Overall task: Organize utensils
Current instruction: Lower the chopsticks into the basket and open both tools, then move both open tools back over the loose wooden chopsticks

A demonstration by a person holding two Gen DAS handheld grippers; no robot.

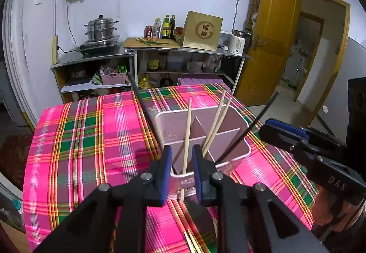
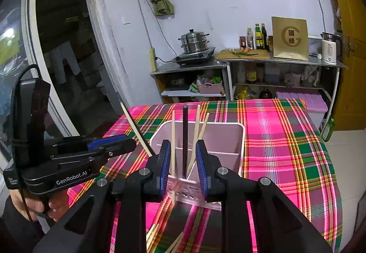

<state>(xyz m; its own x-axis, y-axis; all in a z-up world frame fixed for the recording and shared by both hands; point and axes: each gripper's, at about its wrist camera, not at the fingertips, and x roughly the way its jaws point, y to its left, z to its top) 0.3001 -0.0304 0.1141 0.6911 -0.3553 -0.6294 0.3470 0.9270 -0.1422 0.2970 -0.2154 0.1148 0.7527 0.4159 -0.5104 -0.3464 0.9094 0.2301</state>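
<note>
A pink utensil holder [image 1: 231, 120] with inner dividers stands on the plaid tablecloth [image 1: 91, 134]; it also shows in the right wrist view [image 2: 226, 136]. Several wooden chopsticks [image 1: 188, 129] and a black chopstick [image 2: 184, 136] stand in it. My left gripper [image 1: 182, 175] is open, just above the holder's near rim, with one wooden chopstick standing between its fingers, untouched. My right gripper [image 2: 183, 168] is open over the holder, the black chopstick between its fingers. In the right wrist view the left gripper body [image 2: 75, 157] appears with a two-tone chopstick [image 2: 137, 129] beside it.
Loose wooden chopsticks [image 2: 160, 239] lie on the cloth near me. Behind the table stand metal shelves [image 1: 96, 63] with a steamer pot [image 1: 100, 29], bottles, a cutting board and a kettle [image 1: 238, 43]. A yellow door [image 1: 272, 31] stands open at right.
</note>
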